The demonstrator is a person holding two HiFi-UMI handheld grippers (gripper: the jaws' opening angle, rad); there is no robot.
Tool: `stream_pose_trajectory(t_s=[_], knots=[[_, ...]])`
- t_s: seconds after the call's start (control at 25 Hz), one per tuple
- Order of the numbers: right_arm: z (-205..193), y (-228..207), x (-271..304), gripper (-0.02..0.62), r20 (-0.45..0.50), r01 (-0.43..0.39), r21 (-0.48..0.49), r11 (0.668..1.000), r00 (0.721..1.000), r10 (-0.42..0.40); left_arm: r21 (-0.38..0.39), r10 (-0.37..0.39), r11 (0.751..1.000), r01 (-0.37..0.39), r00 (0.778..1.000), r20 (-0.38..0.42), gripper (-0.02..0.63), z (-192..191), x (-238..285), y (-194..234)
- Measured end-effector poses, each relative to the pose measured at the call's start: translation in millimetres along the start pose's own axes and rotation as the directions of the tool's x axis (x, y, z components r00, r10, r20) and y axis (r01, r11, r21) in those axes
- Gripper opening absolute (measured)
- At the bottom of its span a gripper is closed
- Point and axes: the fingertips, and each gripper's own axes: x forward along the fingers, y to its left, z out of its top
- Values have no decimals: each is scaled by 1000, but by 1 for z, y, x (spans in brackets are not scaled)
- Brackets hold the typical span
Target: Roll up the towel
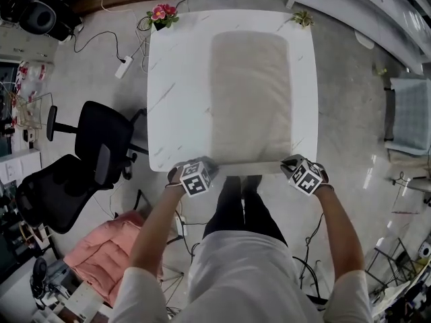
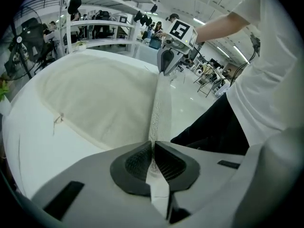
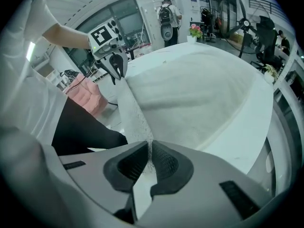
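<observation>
Two corners of one hem are pinched: the towel [image 1: 250, 96] lies spread flat down the middle of the white bench [image 1: 175, 66], its long side running away from the person and its near hem raised off the surface at the near edge. The left claw [image 2: 153, 161] is clenched on the hem's left corner, with a sliver of cloth showing between its ribbed pads. The right claw [image 3: 149, 163] is clamped on the right corner in the same way. Each gripper view shows the hem as a narrow upright strip drawn straight across to the other claw, which suggests the two grips are set wide apart to keep the edge taut and level.

The rest of the cloth rests smooth on the bench, so the roll appears not yet begun; this looks like the opening hold. With the towel laid lengthwise, a first fold could be turned over and pushed away along its whole length. An uneven lift at either corner would likely skew the roll.

Both claws angle steeply downward over the bench's near edge, with the person's forearms coming in from below in the head view. A pot of pink flowers [image 1: 161, 15] stands at the far left corner and a small green plant [image 1: 302, 19] at the far right, both well apart from the towel. A black office chair [image 1: 101, 140] stands on the floor to the left.
</observation>
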Motion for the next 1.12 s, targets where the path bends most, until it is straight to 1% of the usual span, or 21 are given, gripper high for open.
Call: stream_pose_trajectory(t_s=[0.08, 0.16, 0.28, 0.36, 0.4, 0.44, 0.52, 0.6, 0.68, 0.76, 0.88, 0.96, 1.04, 1.12], knots=[[4, -10, 2, 38, 5, 16, 17, 1000, 1000, -16, -8, 28, 1000, -28, 1000, 11, 41, 4, -2, 14], [7, -19, 4, 38, 17, 45, 32, 998, 999, -46, -12, 71, 997, -71, 997, 21, 43, 7, -3, 28], [11, -35, 5, 61, 39, 124, 36, 992, 991, -125, 15, 161, 987, -161, 987, 17, 58, 9, -1, 49], [13, -44, 6, 112, 52, 182, 40, 983, 982, -183, 46, 228, 972, -228, 974, 13, 112, 9, 1, 61], [13, -48, 5, 144, 57, 207, 46, 977, 976, -209, 57, 254, 966, -254, 967, 12, 152, 9, 1, 64], [13, -52, 5, 170, 60, 229, 54, 972, 971, -232, 62, 272, 960, -273, 962, 11, 171, 9, 2, 67], [12, -57, 5, 202, 59, 263, 66, 963, 962, -267, 51, 291, 955, -291, 957, 16, 193, 8, 3, 71], [13, -59, 5, 210, 55, 278, 62, 959, 958, -281, 23, 294, 955, -295, 955, 25, 195, 9, 2, 74], [15, -59, 3, 210, 62, 266, 67, 962, 961, -270, -11, 294, 956, -293, 955, 35, 198, 9, 0, 74], [15, -57, -4, 210, 80, 237, 99, 966, 966, -245, -38, 296, 955, -295, 954, 46, 199, 9, -5, 73], [17, -56, -19, 209, 110, 220, 136, 966, 966, -236, -53, 312, 950, -309, 948, 59, 198, 7, -15, 69], [14, -59, -31, 209, 110, 247, 138, 959, 958, -263, -60, 324, 945, -321, 944, 64, 196, 6, -22, 66], [10, -66, -42, 207, 107, 300, 141, 943, 943, -316, -68, 336, 941, -332, 939, 71, 196, 6, -25, 63], [12, -70, -55, 180, 124, 343, 153, 927, 924, -363, -76, 343, 938, -337, 936, 81, 195, 7, -28, 57]])
